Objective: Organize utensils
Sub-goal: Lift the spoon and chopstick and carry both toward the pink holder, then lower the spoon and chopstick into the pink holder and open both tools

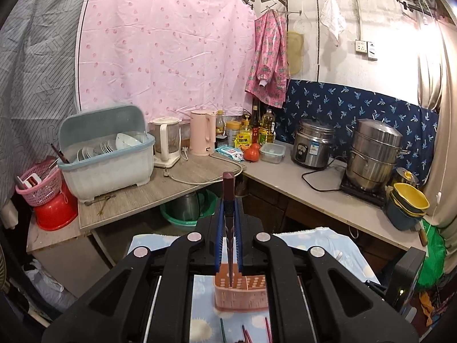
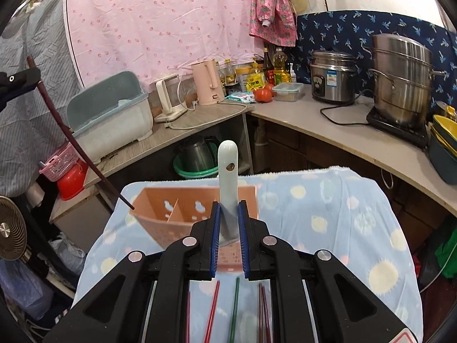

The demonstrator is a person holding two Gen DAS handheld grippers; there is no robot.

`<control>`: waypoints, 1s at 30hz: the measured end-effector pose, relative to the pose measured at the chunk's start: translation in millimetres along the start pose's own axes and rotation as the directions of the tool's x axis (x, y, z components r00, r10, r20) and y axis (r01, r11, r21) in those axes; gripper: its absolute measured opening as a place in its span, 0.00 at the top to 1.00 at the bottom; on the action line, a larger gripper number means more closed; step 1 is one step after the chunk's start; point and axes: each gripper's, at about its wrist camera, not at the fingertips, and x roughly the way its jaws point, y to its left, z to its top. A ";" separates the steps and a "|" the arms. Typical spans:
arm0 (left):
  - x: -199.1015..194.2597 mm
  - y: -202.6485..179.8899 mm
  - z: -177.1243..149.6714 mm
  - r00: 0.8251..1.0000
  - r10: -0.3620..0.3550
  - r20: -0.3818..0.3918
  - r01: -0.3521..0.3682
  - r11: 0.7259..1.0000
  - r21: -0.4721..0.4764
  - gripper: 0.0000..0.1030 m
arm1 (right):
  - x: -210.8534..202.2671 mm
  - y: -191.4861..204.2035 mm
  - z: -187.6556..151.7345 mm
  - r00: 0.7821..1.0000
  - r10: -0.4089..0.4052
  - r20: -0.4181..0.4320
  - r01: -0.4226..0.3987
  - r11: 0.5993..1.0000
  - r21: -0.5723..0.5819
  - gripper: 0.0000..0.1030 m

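Left hand-held gripper (image 1: pixel 228 223) is clamped on a dark maroon chopstick (image 1: pixel 228 194), which we hold above the pink utensil basket (image 1: pixel 242 294). Our right hand-held gripper (image 2: pixel 228 223) grips a pale blue spoon (image 2: pixel 228 171) by its handle, just in front of that basket; loose chopsticks (image 2: pixel 211 308) lie on the spotted cloth (image 2: pixel 328 214) nearer us.

Cramped kitchen corner. Pink dotted curtain (image 1: pixel 165 45) ahead of fingers, grey L-shaped counter (image 1: pixel 285 177) below it. White wall (image 1: pixel 371 43) right.
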 end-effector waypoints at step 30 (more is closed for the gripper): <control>73.0 6.3 -53.7 0.989 0.014 -0.145 -0.019 0.999 -0.032 0.66 | 60.7 6.0 -11.3 0.998 -0.021 -0.056 0.021 1.000 0.004 0.72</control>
